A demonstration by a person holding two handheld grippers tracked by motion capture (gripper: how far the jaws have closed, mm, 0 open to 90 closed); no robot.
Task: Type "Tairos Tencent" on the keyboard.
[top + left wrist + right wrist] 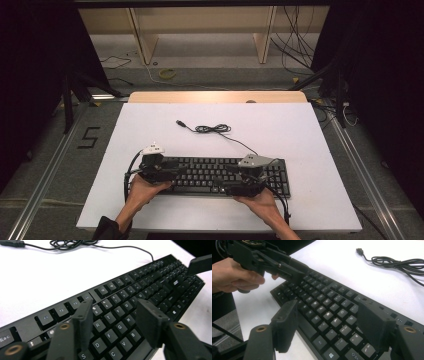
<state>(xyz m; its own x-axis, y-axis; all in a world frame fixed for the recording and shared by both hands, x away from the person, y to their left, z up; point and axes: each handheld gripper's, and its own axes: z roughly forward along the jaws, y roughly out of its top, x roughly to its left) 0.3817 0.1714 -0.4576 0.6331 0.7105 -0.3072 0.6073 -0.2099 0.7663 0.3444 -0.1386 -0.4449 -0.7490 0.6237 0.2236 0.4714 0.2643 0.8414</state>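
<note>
— What lay on the table?
— One black keyboard (220, 175), at the near middle of the white table (300, 135), its single cable (215, 129) coiled on the far side.
— And the tools?
— Two. The left gripper (115, 315) hovered over the keyboard's left end, the right gripper (329, 322) over its right; both had jaws apart, holding nothing.
— Anything unclear?
— The grippers hid some keys, and the far legends were blurred.
</note>
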